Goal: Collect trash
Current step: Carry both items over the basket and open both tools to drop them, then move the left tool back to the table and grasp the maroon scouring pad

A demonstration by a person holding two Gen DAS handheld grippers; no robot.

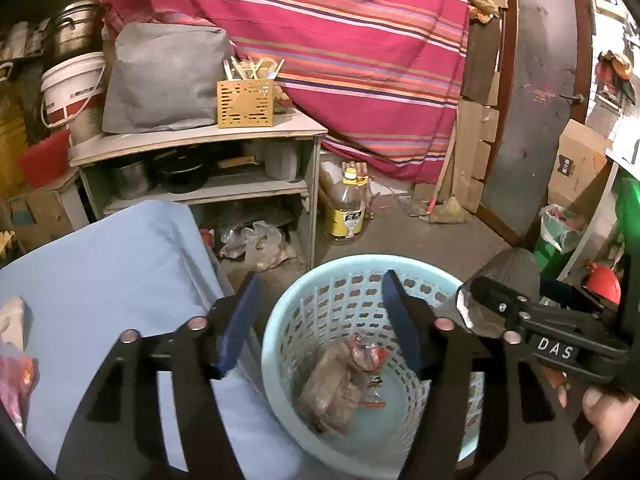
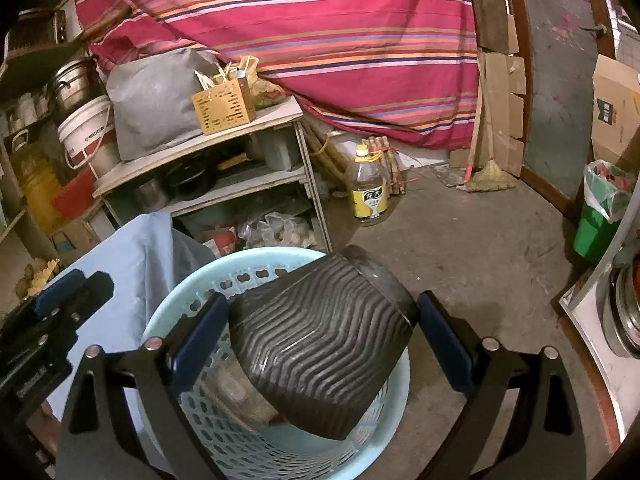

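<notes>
A light blue perforated basket [image 1: 280, 316] stands on the floor and holds a brown paper wad [image 1: 332, 392] and red wrapper scraps [image 1: 366, 354]. My left gripper [image 1: 320, 320] is open and empty above the basket. My right gripper [image 2: 318, 332] is shut on a black ribbed cup [image 2: 324, 356], tilted over the basket [image 2: 384, 432]. The cup also shows at the right of the left wrist view [image 1: 504, 276]. More trash [image 1: 12, 364] lies on the blue-covered table [image 1: 120, 272] at the left edge.
A wooden shelf unit [image 1: 200, 136] with pots, a grey bag and a chopstick box stands behind the table. A yellow-labelled oil bottle [image 1: 346, 210] stands on the floor. A broom [image 2: 486, 178] leans by the door. A green bin [image 2: 596, 224] with a bag is at the right.
</notes>
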